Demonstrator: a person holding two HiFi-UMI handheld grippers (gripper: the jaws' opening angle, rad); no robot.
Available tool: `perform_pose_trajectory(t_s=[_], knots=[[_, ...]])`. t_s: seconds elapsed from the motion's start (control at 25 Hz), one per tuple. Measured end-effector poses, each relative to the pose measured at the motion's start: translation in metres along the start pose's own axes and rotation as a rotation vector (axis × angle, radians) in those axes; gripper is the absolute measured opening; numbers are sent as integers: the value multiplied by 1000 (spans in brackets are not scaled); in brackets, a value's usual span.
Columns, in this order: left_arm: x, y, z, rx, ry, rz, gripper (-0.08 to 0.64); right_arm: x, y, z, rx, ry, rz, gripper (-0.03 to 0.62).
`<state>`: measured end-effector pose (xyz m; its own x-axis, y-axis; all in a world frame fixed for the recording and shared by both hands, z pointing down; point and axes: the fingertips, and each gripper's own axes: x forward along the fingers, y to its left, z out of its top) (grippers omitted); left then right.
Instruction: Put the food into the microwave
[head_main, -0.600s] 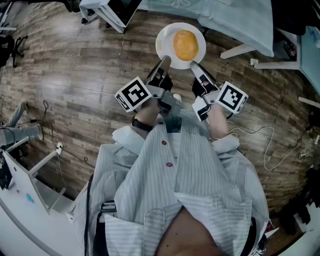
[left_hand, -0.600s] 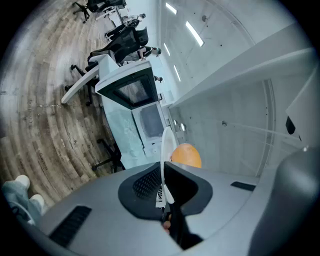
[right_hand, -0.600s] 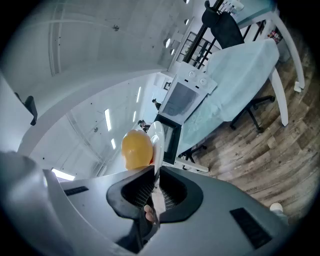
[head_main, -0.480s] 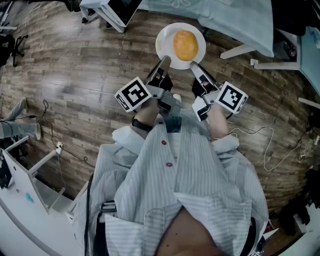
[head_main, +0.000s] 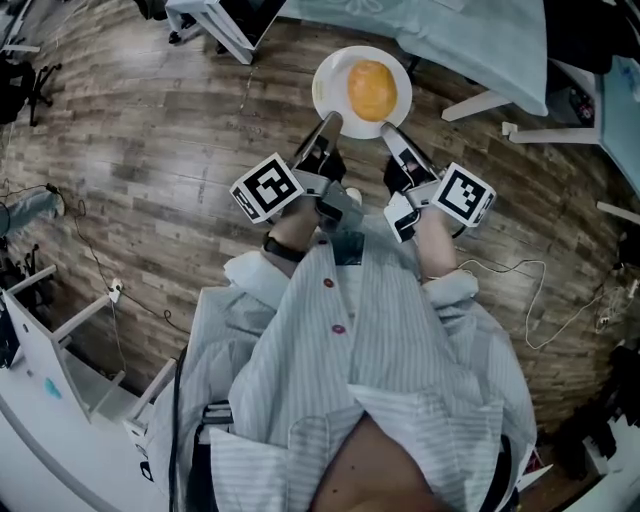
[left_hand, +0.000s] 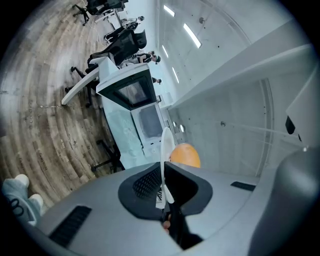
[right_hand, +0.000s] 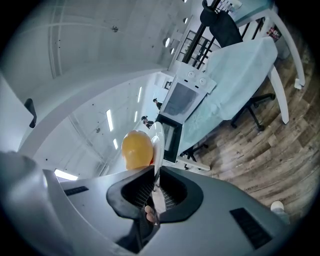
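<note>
A white plate (head_main: 330, 78) carries a round orange bun (head_main: 371, 88) above the wooden floor. My left gripper (head_main: 329, 124) is shut on the plate's near left rim, and my right gripper (head_main: 388, 131) is shut on its near right rim. In the left gripper view the plate (left_hand: 165, 145) stands edge-on between the pads (left_hand: 150, 181), with the bun (left_hand: 186, 155) beyond. The right gripper view has the plate (right_hand: 158, 142) clamped in the same way beside the bun (right_hand: 137, 148). A microwave (left_hand: 131, 93) sits ahead on a cloth-covered table (left_hand: 125, 135), and shows as the microwave (right_hand: 186, 100) in the right gripper view.
The cloth-covered table (head_main: 470, 40) lies just beyond the plate at the top of the head view. White table legs (head_main: 480, 102) and cables (head_main: 540, 300) are on the floor at the right. Office chairs (left_hand: 131, 41) stand behind the microwave, and white furniture (head_main: 60, 360) fills the lower left.
Both grippers and the plate keep the same pose. The floor and the furniture at the left edge have shifted a little in the head view.
</note>
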<state>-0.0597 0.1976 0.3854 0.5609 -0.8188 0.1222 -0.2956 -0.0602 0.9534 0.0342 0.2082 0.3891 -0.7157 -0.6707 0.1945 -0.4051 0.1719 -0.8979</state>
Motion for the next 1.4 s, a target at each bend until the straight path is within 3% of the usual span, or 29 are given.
perform_pose_trajectory(t_s=[0.24, 0.6, 0.88, 1.4], knots=[[-29, -14, -22, 15, -34, -27, 21, -29, 15, -17, -37, 5, 42, 46], [-45, -18, -52, 25, -41, -30, 21, -60, 8, -33, -22, 6, 38, 46], [-36, -9, -43, 7, -40, -24, 21, -47, 1, -28, -17, 12, 26, 46], [22, -6, 5, 10, 3, -42, 21, 2, -12, 17, 21, -27, -16, 46]])
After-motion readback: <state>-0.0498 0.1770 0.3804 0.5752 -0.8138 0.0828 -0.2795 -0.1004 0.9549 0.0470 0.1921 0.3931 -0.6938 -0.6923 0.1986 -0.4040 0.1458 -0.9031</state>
